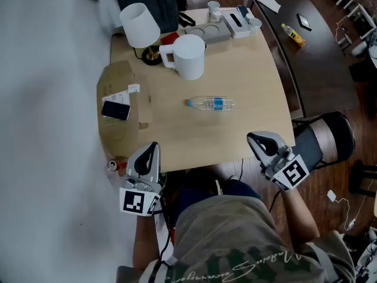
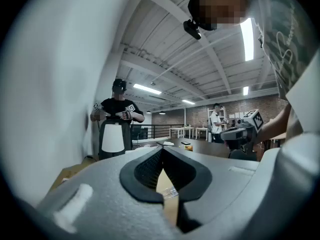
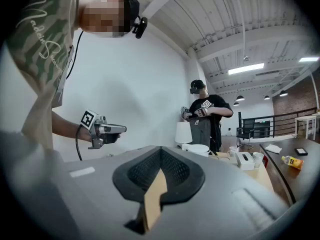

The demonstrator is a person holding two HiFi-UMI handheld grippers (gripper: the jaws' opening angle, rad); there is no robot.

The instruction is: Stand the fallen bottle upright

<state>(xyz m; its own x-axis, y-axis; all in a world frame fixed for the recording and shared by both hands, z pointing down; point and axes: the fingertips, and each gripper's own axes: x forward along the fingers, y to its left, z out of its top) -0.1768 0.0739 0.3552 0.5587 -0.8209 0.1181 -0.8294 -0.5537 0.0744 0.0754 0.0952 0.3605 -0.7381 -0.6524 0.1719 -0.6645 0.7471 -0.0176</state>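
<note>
Bottle [image 1: 211, 104]: clear plastic, blue cap, blue label. It lies on its side near the middle of the desk [image 1: 259, 81], with the cap pointing left. Nothing touches it.

Left gripper [image 1: 154, 147]: we see it at the near-left edge of the desk, pointing towards the far side and roughly level. Its fingers [image 2: 145, 169] are pressed together at the tips and hold nothing. Through the narrow slot below the tips, the left gripper view shows a strip of desk and part of the bottle beyond.

Right gripper [image 1: 253, 137]: we see it at the near-right edge of the desk, also about level. Its fingers [image 3: 175, 171] are pressed together with nothing between them. Both grippers are well apart from the bottle, one on each side of it.

Other items on the desk:
- A white jug [image 1: 188, 56] stands upright on the far side of the bottle.
- A lamp [image 1: 139, 25] with a white shade stands to the far left of the jug.
- A phone [image 1: 116, 109] lies on a cardboard sheet [image 1: 118, 78] at the left edge.
</note>
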